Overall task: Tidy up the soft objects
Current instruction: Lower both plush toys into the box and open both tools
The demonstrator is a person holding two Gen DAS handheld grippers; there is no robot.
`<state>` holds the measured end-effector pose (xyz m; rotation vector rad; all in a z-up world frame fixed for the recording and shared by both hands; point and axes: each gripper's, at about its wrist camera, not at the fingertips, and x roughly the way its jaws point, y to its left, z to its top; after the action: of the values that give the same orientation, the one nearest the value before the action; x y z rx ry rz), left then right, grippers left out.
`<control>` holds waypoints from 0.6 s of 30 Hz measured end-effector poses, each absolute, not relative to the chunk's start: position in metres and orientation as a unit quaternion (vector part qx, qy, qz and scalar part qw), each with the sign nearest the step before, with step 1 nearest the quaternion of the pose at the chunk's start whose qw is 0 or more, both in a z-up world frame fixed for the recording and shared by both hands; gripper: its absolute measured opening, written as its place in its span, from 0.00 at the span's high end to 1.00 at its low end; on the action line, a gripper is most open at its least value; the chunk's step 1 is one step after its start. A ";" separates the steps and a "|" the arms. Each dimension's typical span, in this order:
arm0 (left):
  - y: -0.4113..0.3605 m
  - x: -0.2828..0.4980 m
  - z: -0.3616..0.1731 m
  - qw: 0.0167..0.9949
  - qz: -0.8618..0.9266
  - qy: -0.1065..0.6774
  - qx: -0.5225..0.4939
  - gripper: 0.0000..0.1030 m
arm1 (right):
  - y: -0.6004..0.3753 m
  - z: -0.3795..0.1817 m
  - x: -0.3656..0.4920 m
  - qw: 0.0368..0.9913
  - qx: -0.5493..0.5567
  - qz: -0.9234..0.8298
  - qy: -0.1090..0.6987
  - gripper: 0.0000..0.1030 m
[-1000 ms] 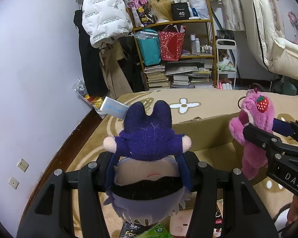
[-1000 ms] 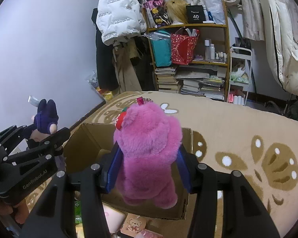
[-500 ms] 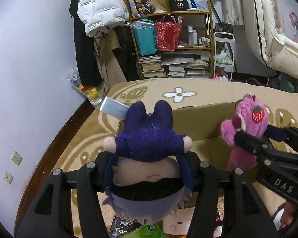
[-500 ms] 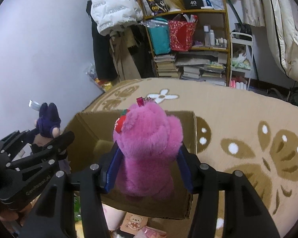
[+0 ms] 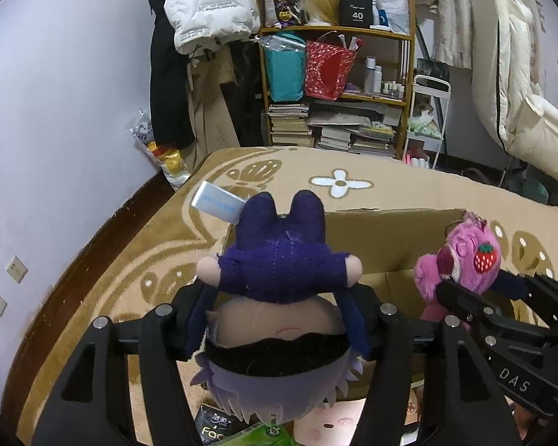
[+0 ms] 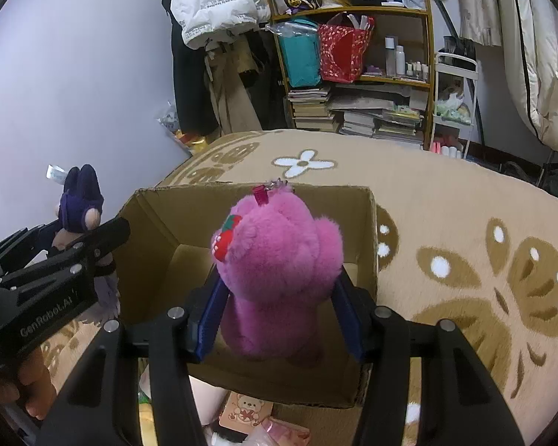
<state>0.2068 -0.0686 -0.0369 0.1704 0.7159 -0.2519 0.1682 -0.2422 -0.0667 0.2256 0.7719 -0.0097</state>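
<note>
Left gripper (image 5: 279,319) wrapped around a purple-clad doll (image 5: 279,297), blue pads against its sides though the jaws have just been widening. Doll upside down, long axis running straight away from the tool: pale-haired head nearest the camera, two dark legs pointing forward and up, a white tag (image 5: 217,200) sticking out to the left past the feet. Held over the near left corner of an open cardboard box (image 5: 383,238), box mouth ahead and to the right of the tips.

Right gripper (image 6: 279,316) pinching a pink plush bear (image 6: 279,271) by the lower body, pads pressed into the fur on both flanks. Bear upright, back toward the camera, long axis rising away from the fingers; strawberry patch on the left ear, a pink loop at the crown. Hanging inside the box opening (image 6: 368,230), feet below the rim, bare cardboard floor open ahead and to the left, right wall just beside the right finger.

Around the box, patterned tan rug (image 6: 465,223) open on the right and beyond. Small packets and cards (image 6: 245,409) crowded under the tools on the near side.
</note>
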 end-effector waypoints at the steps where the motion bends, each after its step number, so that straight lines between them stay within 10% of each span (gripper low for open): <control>1: -0.068 0.207 -0.037 0.926 -0.122 0.349 0.081 0.35 | -0.242 -0.067 0.168 0.920 0.110 -0.005 0.376 0.43; 10: -0.065 0.205 -0.032 0.934 -0.112 0.331 0.072 0.05 | -0.240 -0.067 0.169 0.919 0.105 -0.003 0.380 0.36; 18: -0.066 0.205 -0.032 0.927 -0.093 0.343 0.117 0.02 | -0.240 -0.059 0.166 0.924 0.105 -0.006 0.367 0.14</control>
<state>0.2054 -0.0655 -0.0316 0.2399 0.7037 -0.1898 0.1661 -0.2402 -0.0588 0.2149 0.7534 -0.0130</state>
